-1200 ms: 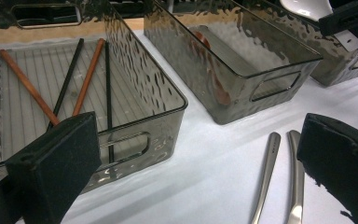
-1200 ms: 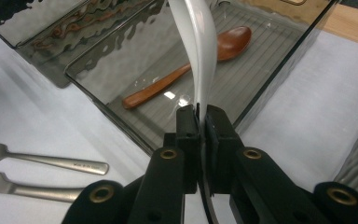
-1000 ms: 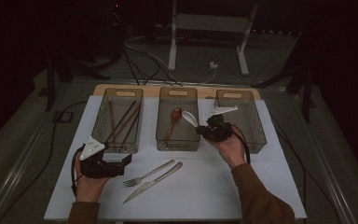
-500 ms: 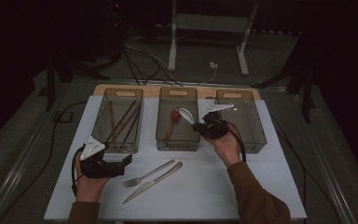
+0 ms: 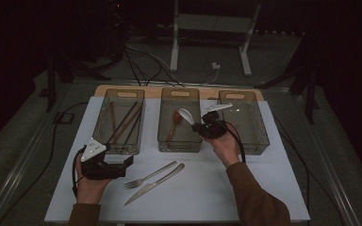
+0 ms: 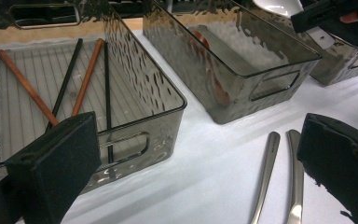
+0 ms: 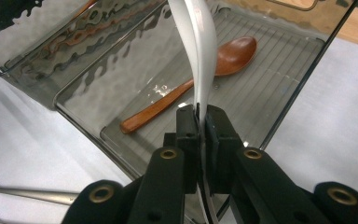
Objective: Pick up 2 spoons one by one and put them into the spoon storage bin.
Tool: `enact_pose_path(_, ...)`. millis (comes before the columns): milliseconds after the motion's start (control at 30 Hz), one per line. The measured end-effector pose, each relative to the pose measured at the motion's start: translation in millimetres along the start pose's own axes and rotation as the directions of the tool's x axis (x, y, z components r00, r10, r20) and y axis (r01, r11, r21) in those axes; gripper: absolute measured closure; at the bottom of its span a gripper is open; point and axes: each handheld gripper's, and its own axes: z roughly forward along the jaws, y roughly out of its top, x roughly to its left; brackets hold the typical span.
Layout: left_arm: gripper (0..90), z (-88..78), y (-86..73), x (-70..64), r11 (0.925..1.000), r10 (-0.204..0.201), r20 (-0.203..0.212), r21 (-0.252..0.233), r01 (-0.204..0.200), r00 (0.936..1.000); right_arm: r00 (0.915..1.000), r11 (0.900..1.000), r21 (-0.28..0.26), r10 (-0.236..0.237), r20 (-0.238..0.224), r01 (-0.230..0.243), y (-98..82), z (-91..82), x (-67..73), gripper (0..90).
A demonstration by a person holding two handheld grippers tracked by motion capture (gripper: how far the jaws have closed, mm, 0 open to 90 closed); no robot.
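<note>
Your right gripper [image 5: 199, 125] is clamped on the handle of a glossy white ceramic soup spoon [image 5: 186, 115], and in the right gripper view the two black jaws pinch that spoon [image 7: 199, 51] tight just below its neck, with the bowl rising up and away from them. You are holding it in the air above the middle smoked-grey transparent plastic bin [image 5: 179, 139], near that bin's right wall, with the bowl pointing toward the bin's centre. Lying flat on the ribbed floor of this middle bin [image 7: 284, 88] is a reddish-brown wooden spoon [image 7: 200, 79], its bowl toward the far end. Your left gripper [image 5: 122, 162] rests low on the white tabletop [image 5: 245, 188] at the near left, and in the left gripper view its foam-padded jaws stand wide apart with nothing between them. Just ahead of it sits the left smoked-grey transparent bin [image 6: 168, 100], which holds several chopsticks [image 6: 86, 77], some black and some reddish-brown wood, lying lengthwise and slightly crossed. A third bin of the same kind [image 5: 247, 139] stands at the right of the row, just beside your right hand [image 5: 225, 147]. On the table between your two hands, a silver metal fork [image 5: 148, 176] and a silver metal table knife [image 5: 154, 183] lie side by side, slanted, handles toward the bins.
</note>
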Motion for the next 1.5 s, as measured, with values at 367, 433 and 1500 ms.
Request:
enact_pose_path(367, 0.6, -0.6, 0.1, 0.7, 1.0000, -0.002, -0.001, -0.002, 0.002, 1.0000, 1.0000, 1.000, 0.023, 0.005, -0.005, -0.005, -0.4, 9.7, 2.3, 85.8)
enact_pose_path(433, 0.6, -0.9, 0.2, 0.8, 1.0000, -0.002, -0.001, -0.002, 0.002, 1.0000, 1.0000, 0.999, 0.036, 0.006, -0.002, -0.006, -0.7, 12.4, 3.0, 85.7)
enact_pose_path(1500, 0.6, -0.5, 0.0, -0.8, 1.0000, 0.002, 0.003, -0.002, -0.002, 1.0000, 0.9992, 0.999, -0.023, 0.030, -0.026, -0.030, -4.0, -5.8, -3.2, 23.1)
